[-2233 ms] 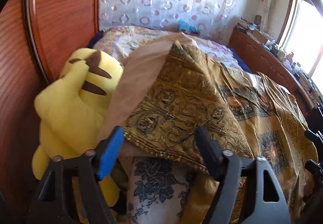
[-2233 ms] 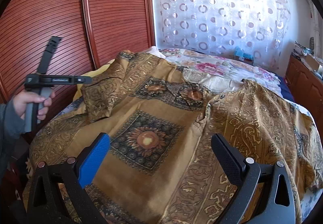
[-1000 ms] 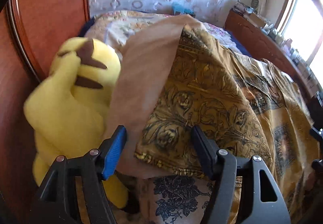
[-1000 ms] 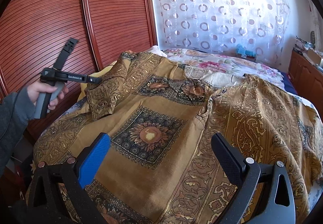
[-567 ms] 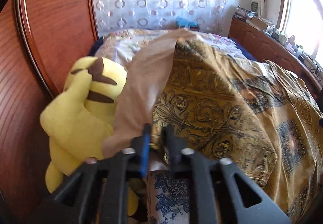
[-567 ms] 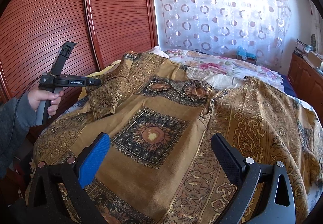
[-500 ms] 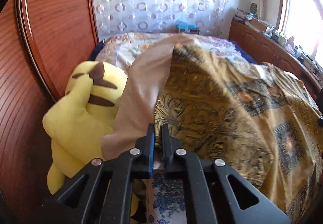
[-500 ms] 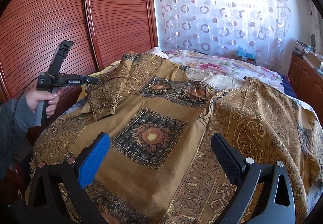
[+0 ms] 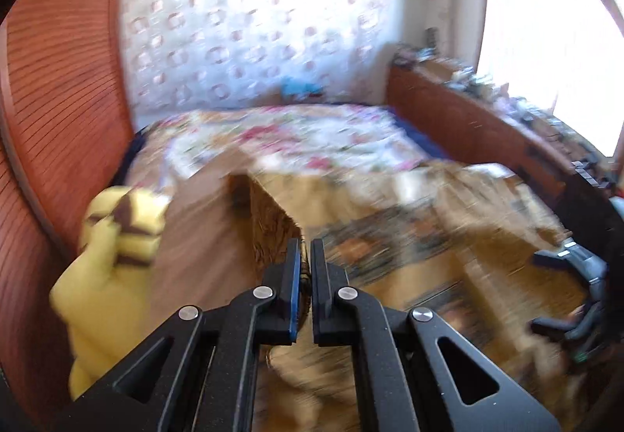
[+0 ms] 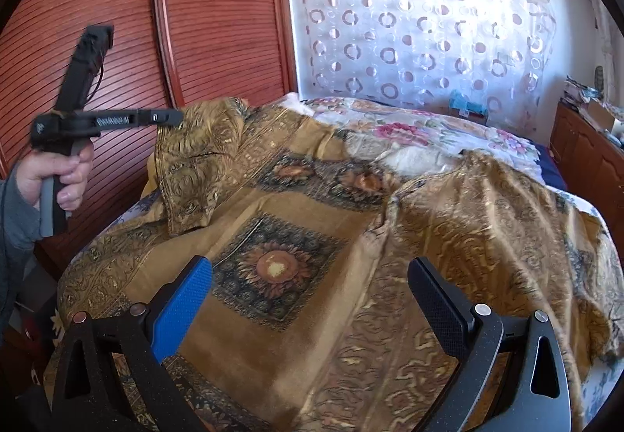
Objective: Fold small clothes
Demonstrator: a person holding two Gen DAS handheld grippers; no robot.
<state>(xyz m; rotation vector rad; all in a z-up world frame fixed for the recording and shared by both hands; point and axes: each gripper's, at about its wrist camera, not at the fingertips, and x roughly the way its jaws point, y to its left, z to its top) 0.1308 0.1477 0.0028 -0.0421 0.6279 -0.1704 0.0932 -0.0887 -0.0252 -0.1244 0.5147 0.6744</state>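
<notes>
A large golden patterned cloth (image 10: 296, 237) with sunflower squares lies spread over the bed. My left gripper (image 9: 305, 248) is shut on a corner of the cloth (image 9: 273, 229) and holds it lifted above the bed; in the right wrist view the left gripper (image 10: 171, 117) holds that raised corner at the left, near the wardrobe. My right gripper (image 10: 308, 276) is open and empty, low over the near edge of the cloth. The left wrist view is blurred by motion.
A yellow plush toy (image 9: 113, 256) sits at the bed's left side by the red-brown wardrobe doors (image 10: 218, 15). A floral bedspread (image 10: 409, 131) lies beyond the cloth. A wooden cabinet (image 10: 585, 151) with clutter runs along the right wall under the window.
My left gripper closed on the cloth's corner and has lifted it up and over toward the middle of the bed. My right gripper has stayed still and open.
</notes>
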